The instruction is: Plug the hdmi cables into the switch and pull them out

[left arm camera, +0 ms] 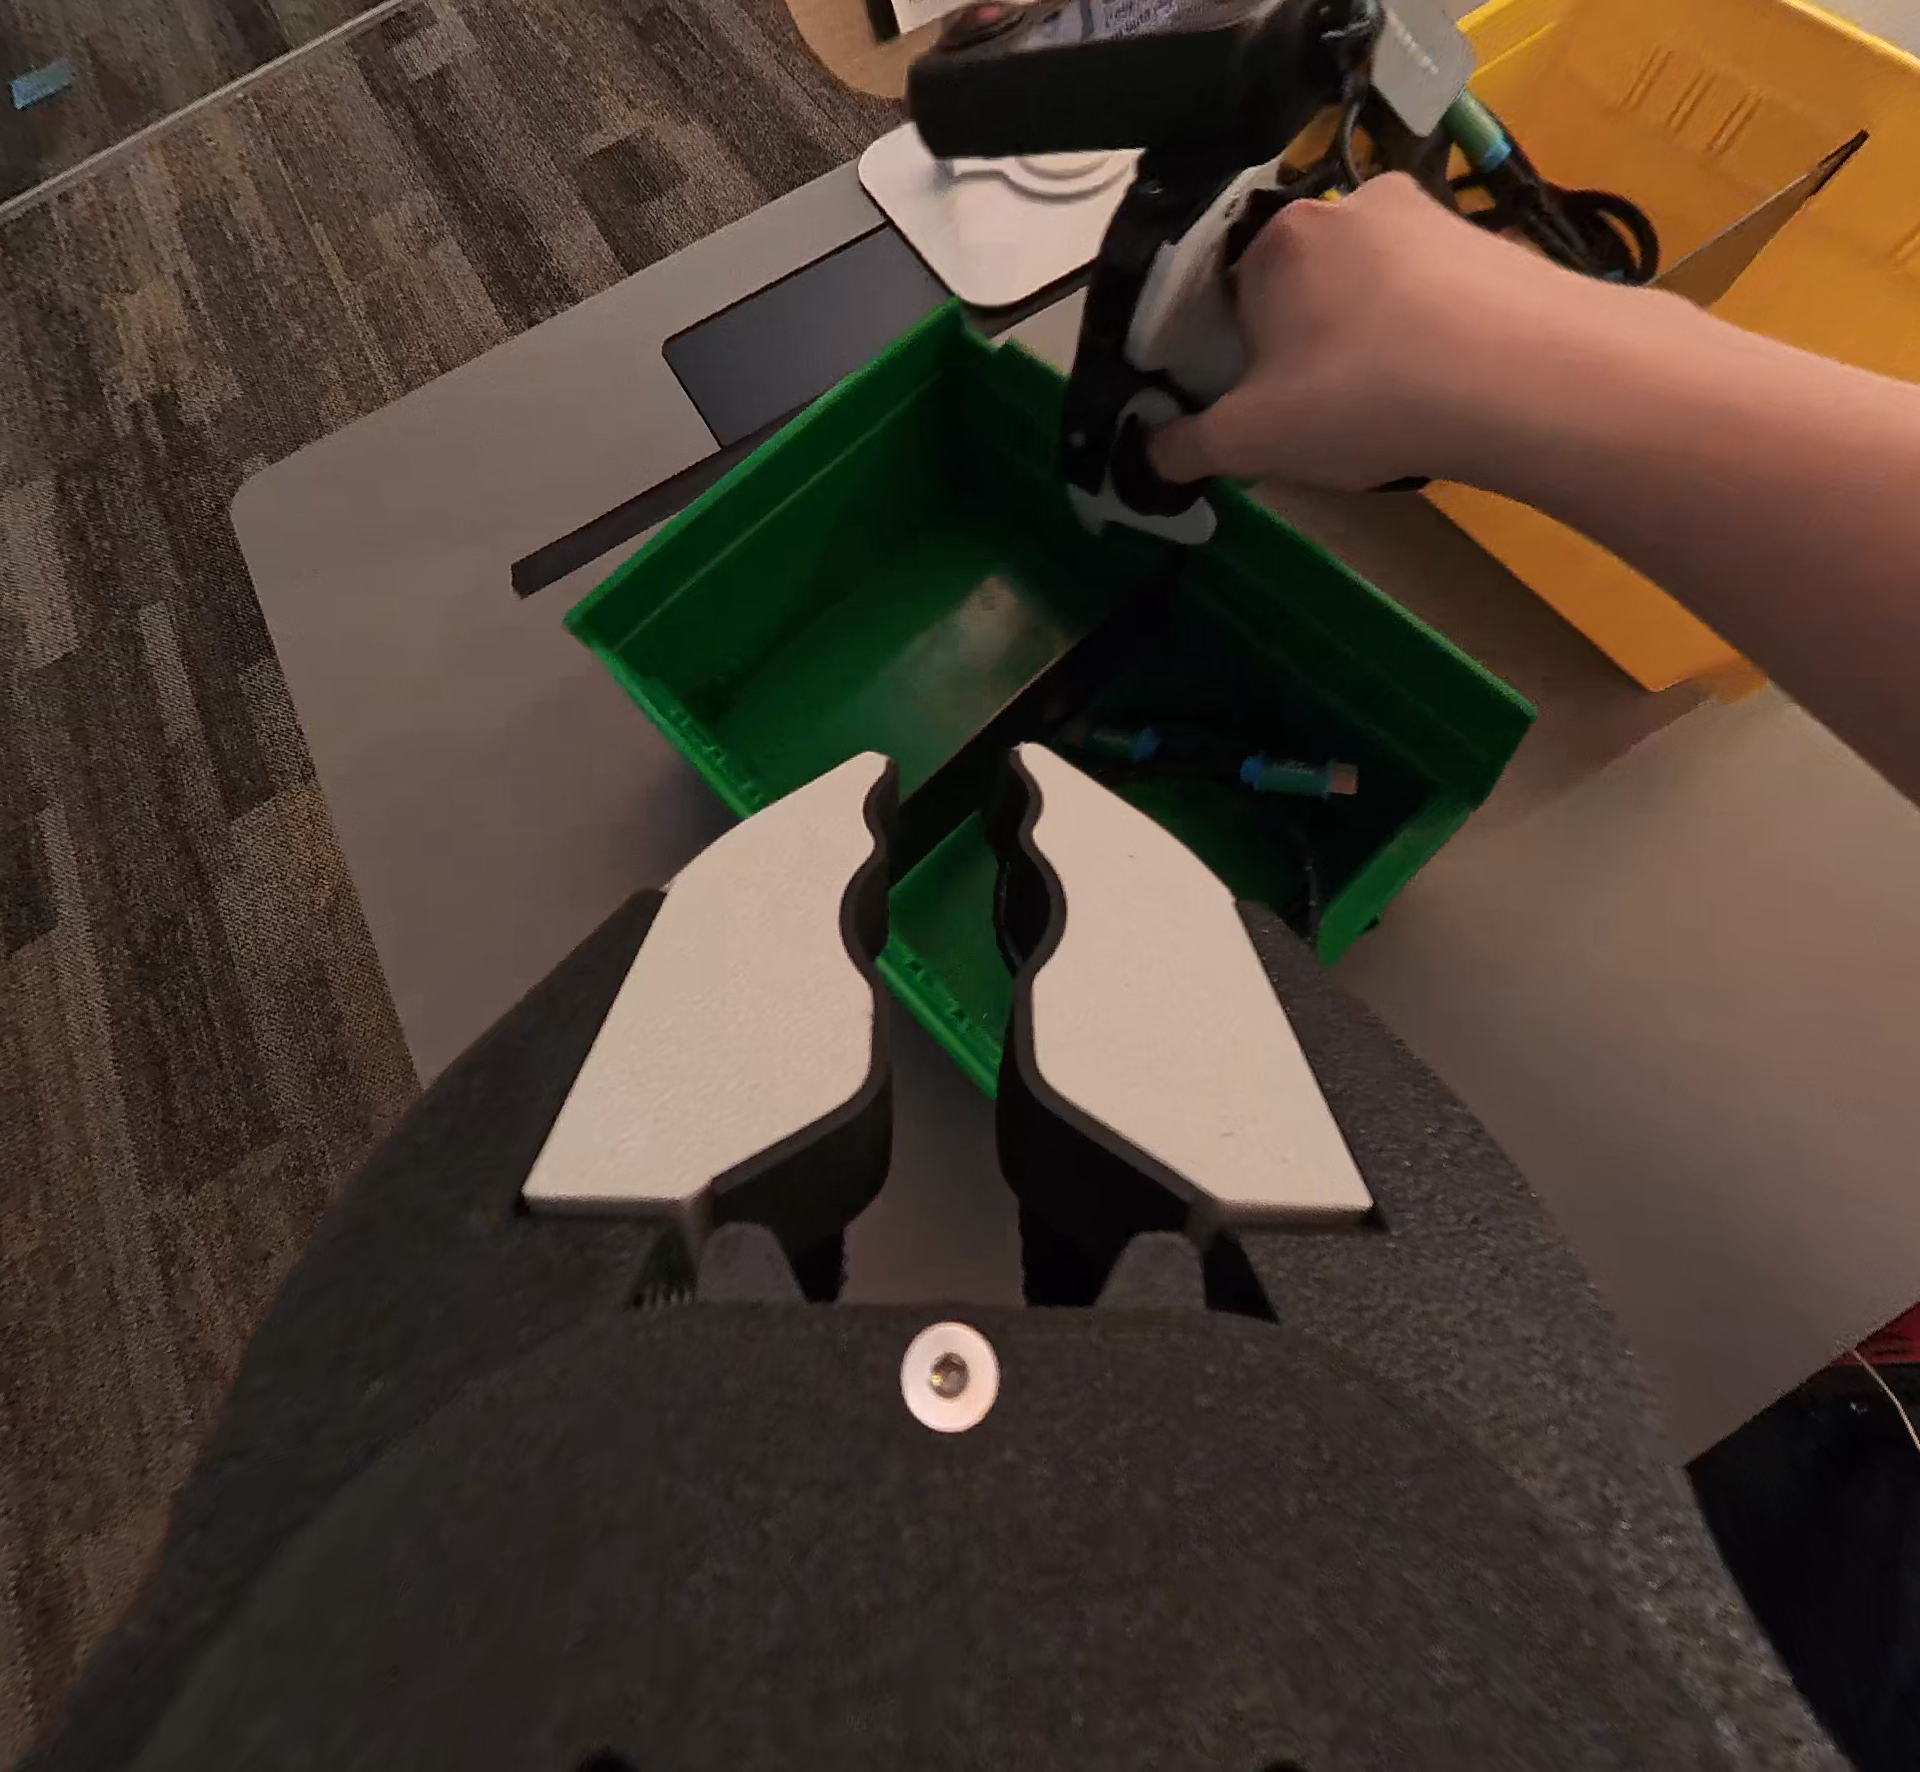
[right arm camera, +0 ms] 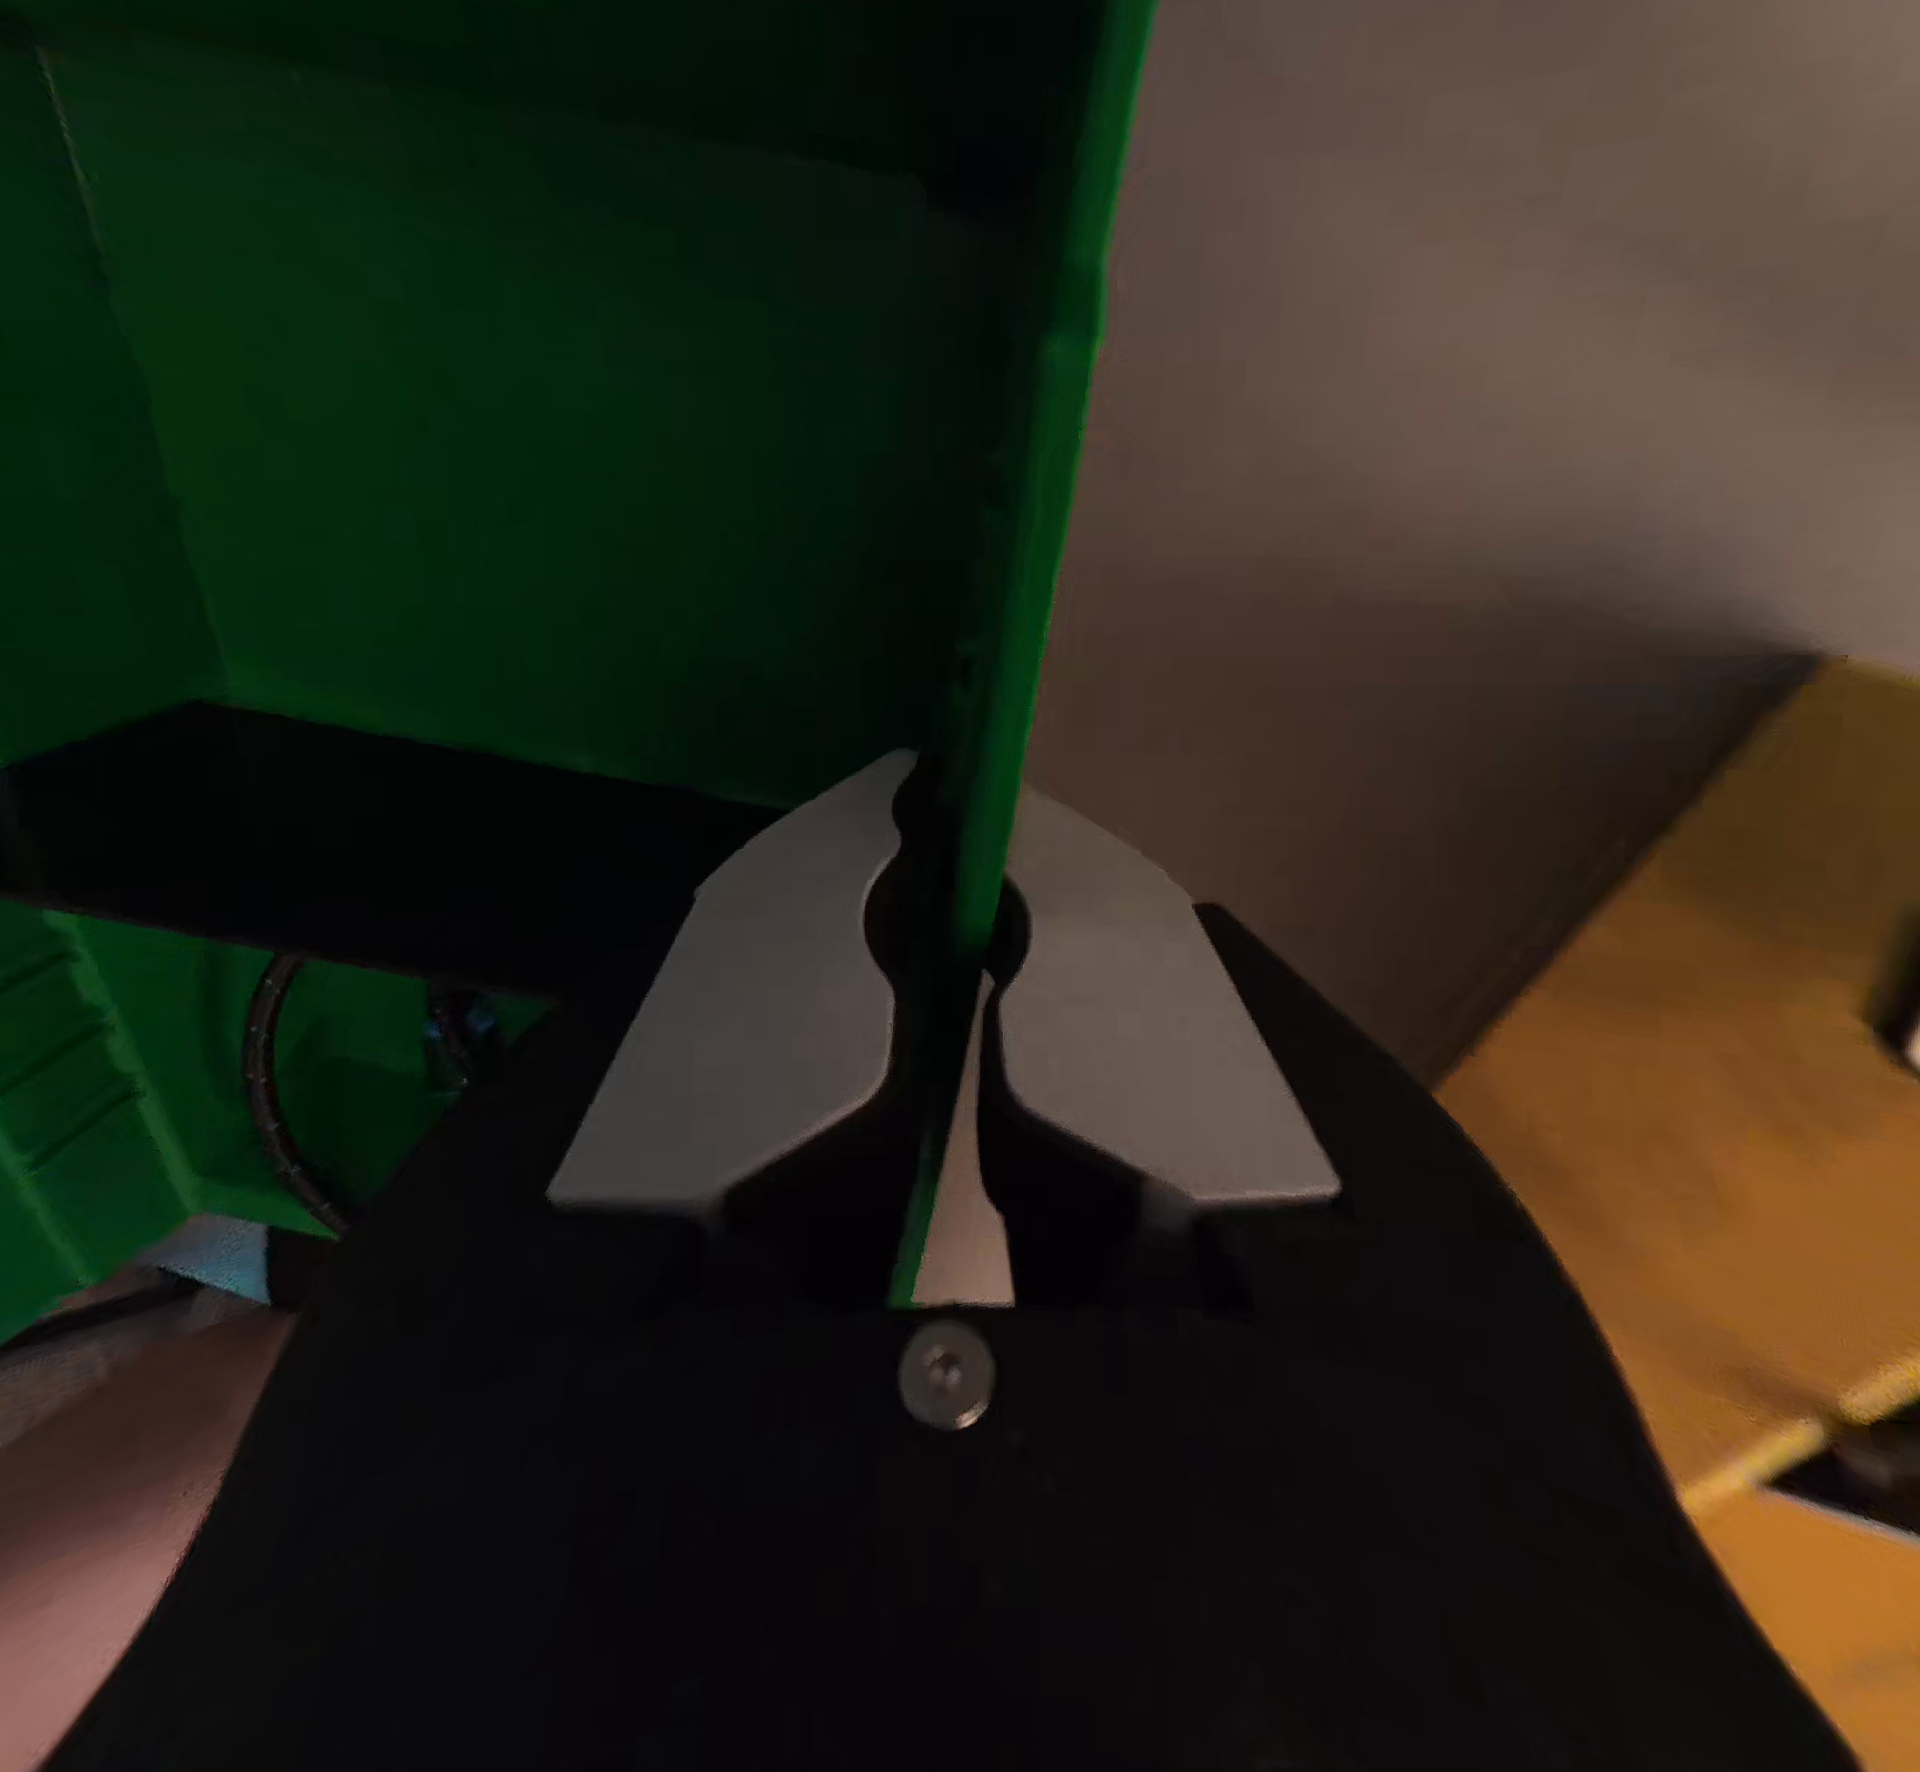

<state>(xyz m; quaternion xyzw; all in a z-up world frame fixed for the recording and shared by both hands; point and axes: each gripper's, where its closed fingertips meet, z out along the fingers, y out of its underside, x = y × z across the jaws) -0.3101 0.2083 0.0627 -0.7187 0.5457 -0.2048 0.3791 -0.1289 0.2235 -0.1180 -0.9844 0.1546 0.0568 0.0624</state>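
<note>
A green bin (left arm camera: 831,496) stands on the grey table (left arm camera: 436,631), split by a black divider (left arm camera: 1039,694). Black HDMI cables with blue-collared plugs (left arm camera: 1288,772) lie in its right compartment. My left gripper (left arm camera: 954,766) hovers over the bin's near wall, its jaws apart with nothing pressed between the pads. My right gripper (right arm camera: 961,787) is shut on the bin's green side wall (right arm camera: 1049,372). It also shows in the left wrist view (left arm camera: 1138,496), held by a hand at the bin's far right rim. In the right wrist view, the divider (right arm camera: 364,839) and a black cable (right arm camera: 270,1078) lie to the left.
A yellow bin (left arm camera: 1714,164) with more black cables (left arm camera: 1558,216) stands at the back right. A dark flat pad (left arm camera: 800,340) and a light grey stand base (left arm camera: 987,226) lie behind the green bin. The table's edge and carpet floor are to the left. About 25 cm separates my left fingertips from my right.
</note>
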